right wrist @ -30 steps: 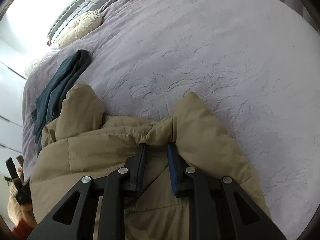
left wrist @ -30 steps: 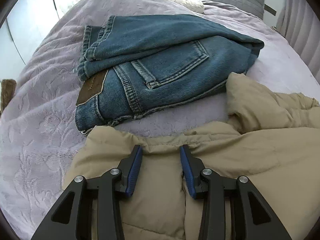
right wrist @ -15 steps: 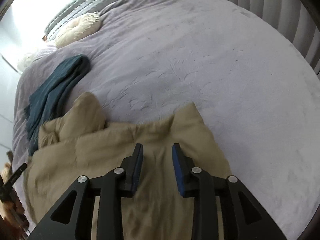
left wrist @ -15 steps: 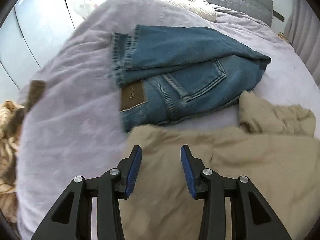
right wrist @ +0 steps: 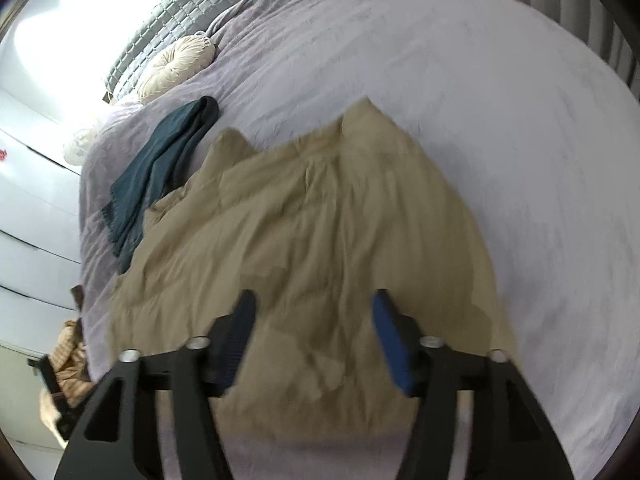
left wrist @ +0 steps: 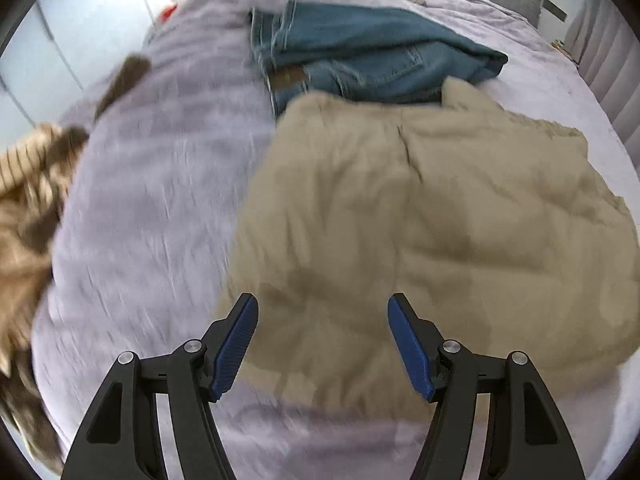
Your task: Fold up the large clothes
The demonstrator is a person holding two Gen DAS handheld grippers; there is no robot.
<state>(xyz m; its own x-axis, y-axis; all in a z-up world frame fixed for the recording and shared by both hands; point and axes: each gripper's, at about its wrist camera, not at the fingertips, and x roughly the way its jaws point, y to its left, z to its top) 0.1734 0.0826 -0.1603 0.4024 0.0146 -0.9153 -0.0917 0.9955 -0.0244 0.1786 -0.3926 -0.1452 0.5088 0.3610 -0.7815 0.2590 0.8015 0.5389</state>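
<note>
A tan padded jacket lies folded in a puffy heap on the lilac bedspread; it also shows in the right wrist view. My left gripper is open and empty, held above the jacket's near left edge. My right gripper is open and empty above the jacket's near edge. Both views are motion-blurred.
Folded blue jeans lie behind the jacket, also seen in the right wrist view. A round cream cushion and grey quilted headboard are at the far end. A striped brown garment hangs off the bed's left edge.
Both grippers have let go of the jacket, opened wide and pulled back and up. The jacket now lies flat on the bed.
</note>
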